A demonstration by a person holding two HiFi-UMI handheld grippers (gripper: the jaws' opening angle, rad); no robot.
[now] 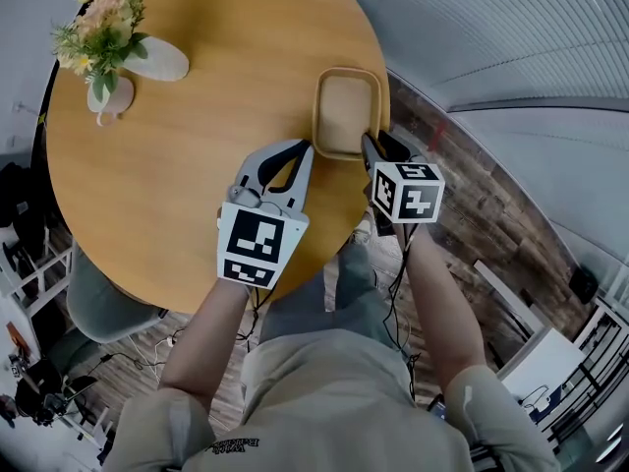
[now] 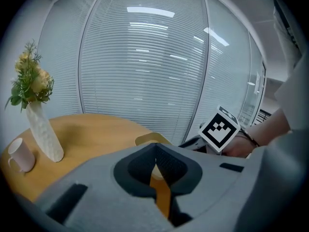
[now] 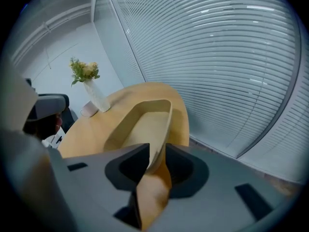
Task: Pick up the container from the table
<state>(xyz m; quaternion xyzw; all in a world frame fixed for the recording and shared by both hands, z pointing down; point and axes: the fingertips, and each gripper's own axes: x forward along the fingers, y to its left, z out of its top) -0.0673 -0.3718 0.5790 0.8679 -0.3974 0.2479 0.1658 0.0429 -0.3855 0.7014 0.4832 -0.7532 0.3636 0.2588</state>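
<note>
Container on table | right hand-held gripper clamped on rim | left hand-held gripper jaws together

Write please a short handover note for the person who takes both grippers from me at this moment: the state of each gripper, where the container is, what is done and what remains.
Left gripper: jaws together on a pale sliver of the container, at its near left corner.
Right gripper: jaws closed on the rim at the near right corner.
Container: empty, and appears to rest on the round table, close to the edge on your right.
Done: both grips are set.
Left: lift it off the table, probably with both grippers together to keep it level.
</note>
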